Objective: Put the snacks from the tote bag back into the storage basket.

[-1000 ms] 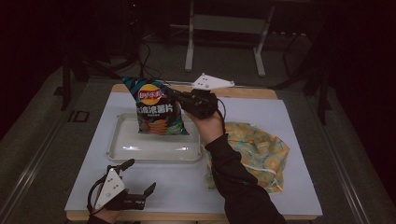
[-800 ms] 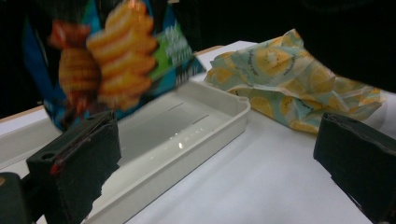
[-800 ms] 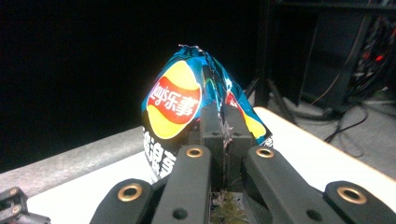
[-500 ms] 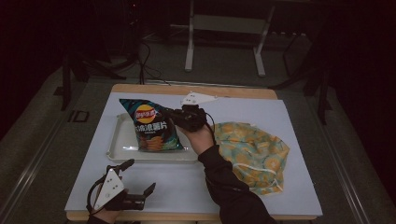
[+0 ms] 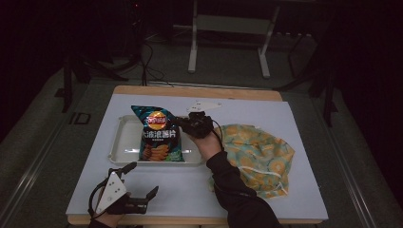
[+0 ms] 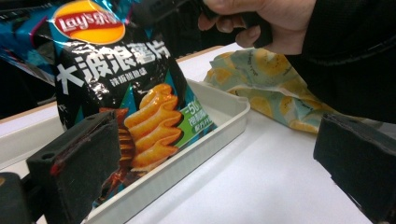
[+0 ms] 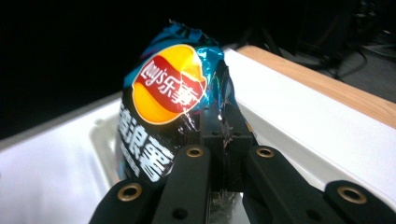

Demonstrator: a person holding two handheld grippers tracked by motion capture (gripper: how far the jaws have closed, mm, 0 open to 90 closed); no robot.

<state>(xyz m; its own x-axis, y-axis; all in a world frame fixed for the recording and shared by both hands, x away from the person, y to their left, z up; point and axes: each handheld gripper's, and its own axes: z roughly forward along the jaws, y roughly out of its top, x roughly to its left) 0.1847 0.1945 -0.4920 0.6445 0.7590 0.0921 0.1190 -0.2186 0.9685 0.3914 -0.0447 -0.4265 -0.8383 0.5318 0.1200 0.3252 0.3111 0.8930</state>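
We see a Lay's chip bag [image 5: 159, 135], black and teal with a red-and-yellow logo, white Chinese lettering and a picture of wavy orange chips. It leans in the white tray [image 5: 124, 142] on the white table [image 5: 294, 199], its bottom edge on the tray floor and its top tilted toward the far side. In the right gripper view the crinkled foil edge of the bag [image 7: 168, 116] sits pinched between the closed jaws of the right gripper [image 7: 224, 135]; from above, that right gripper [image 5: 183, 124] meets the bag's right edge. The left gripper [image 5: 141, 183] rests near the front edge of the table with its jaws spread wide, nothing between them; its own view looks across at the bag [image 6: 126, 107] and the tray rim [image 6: 219, 128]. A yellow-and-teal patterned cloth [image 5: 256, 154] lies crumpled just right of the tray.

Against the frame a second ago, we find the bag lower and leaning back more; then it stood upright above the tray.
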